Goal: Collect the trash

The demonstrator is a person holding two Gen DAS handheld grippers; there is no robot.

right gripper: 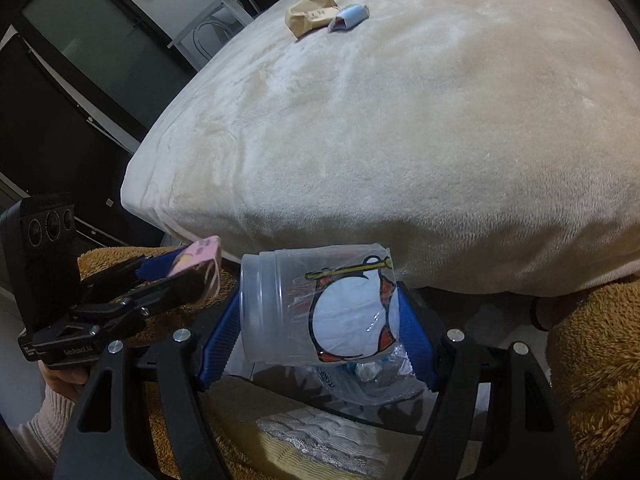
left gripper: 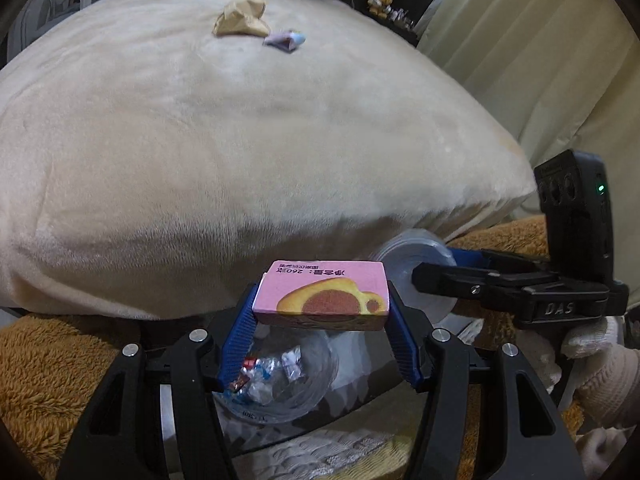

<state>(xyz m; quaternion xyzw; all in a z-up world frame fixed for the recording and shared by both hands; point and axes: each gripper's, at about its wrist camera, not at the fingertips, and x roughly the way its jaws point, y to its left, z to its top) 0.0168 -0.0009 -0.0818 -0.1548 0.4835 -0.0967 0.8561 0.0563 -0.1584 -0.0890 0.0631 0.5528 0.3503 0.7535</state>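
Pink box (left gripper: 322,294) crosswise in left gripper (left gripper: 323,300)

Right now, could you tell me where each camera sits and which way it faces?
Left wrist: on the left gripper, looking down along its fingers, shut on a pink box, over a clear bag, toward the bed; the right gripper and a gloved hand show at right.
Right wrist: on the right gripper, shut on a plastic cup, facing the same bed; the left gripper and a sleeve show at left.
Shared: bed, bag, box, cup, a crumpled brown paper and a small wrapper.
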